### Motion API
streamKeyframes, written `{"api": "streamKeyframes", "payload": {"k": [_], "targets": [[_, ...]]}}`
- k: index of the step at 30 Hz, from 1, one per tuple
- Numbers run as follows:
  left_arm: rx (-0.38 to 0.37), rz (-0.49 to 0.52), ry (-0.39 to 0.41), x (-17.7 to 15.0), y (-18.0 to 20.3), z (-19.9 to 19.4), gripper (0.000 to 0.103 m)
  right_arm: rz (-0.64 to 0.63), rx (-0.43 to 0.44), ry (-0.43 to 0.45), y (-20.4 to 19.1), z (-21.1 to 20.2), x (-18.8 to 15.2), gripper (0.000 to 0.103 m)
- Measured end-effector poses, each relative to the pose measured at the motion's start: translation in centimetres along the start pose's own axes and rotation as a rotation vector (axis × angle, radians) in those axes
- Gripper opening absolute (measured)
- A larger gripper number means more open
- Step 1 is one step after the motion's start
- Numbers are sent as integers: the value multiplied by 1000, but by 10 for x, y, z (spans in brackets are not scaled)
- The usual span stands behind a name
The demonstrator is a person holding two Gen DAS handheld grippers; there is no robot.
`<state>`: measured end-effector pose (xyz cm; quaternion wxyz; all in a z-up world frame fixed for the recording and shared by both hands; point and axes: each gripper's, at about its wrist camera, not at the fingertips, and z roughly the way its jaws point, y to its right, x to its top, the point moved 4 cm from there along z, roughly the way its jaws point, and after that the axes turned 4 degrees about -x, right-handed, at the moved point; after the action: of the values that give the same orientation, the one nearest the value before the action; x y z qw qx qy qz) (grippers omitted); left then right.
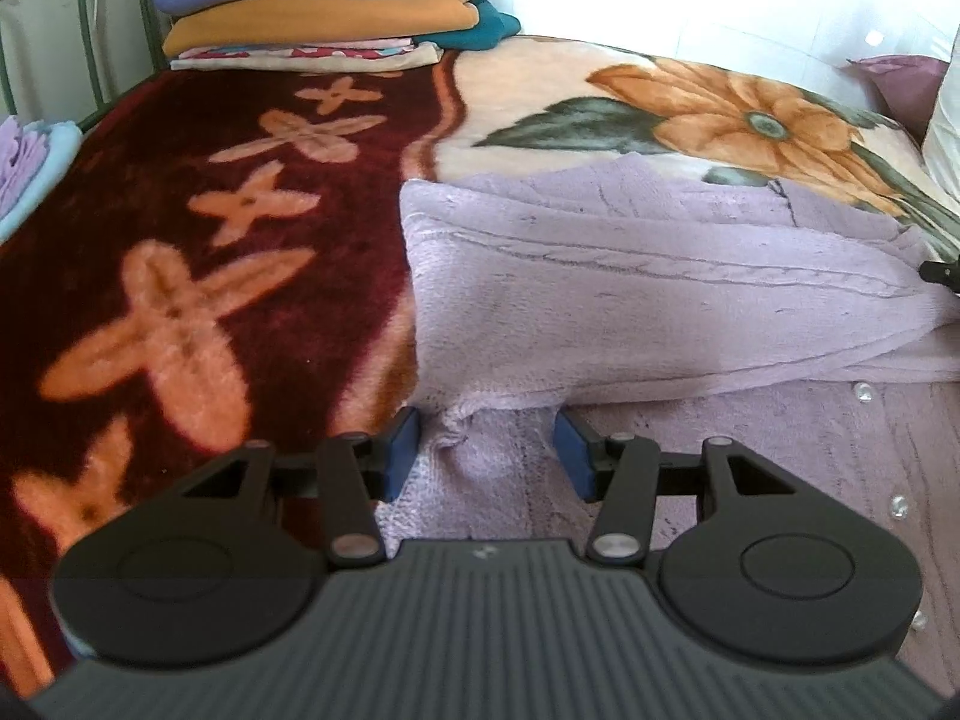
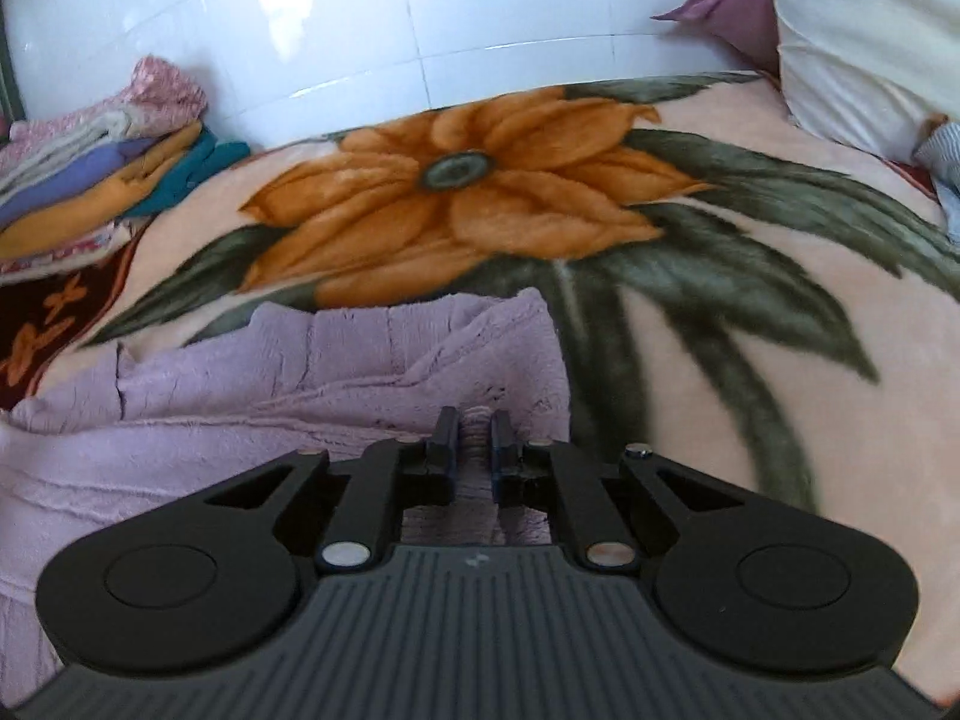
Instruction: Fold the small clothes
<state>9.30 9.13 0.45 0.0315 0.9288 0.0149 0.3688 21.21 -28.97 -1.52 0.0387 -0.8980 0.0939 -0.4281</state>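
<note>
A small lilac fleece garment (image 1: 630, 312) lies partly folded on the flowered blanket (image 1: 180, 210). Clear buttons (image 1: 864, 391) show on its lower layer. My left gripper (image 1: 487, 450) is open, its blue pads on either side of the garment's near left corner, a bunched bit of cloth between them. In the right wrist view the same garment (image 2: 270, 396) lies left of centre. My right gripper (image 2: 475, 438) is shut on a fold of its right edge. A tip of the right gripper shows at the right edge of the left wrist view (image 1: 939, 270).
A stack of folded clothes (image 1: 318, 0) stands at the far end of the bed and also shows in the right wrist view (image 2: 102, 186). A white tiled wall (image 2: 420, 12) runs behind. Pillows (image 2: 864, 36) lie at the right. A green metal bed frame (image 1: 90, 18) is at far left.
</note>
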Motion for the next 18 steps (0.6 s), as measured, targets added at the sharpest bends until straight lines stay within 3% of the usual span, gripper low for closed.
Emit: {"api": "streamKeyframes", "payload": {"k": [5,10,18], "targets": [[-59,-28,38,5,4,-20,52,64,-6,22,9,-23,11,49],[-68,4,43,6,16,-33,52,69,66,32,8,-66,6,61],[-103,124,-1,-10,35,-65,52,-123,213,-18,-24,-137,-25,73]]}}
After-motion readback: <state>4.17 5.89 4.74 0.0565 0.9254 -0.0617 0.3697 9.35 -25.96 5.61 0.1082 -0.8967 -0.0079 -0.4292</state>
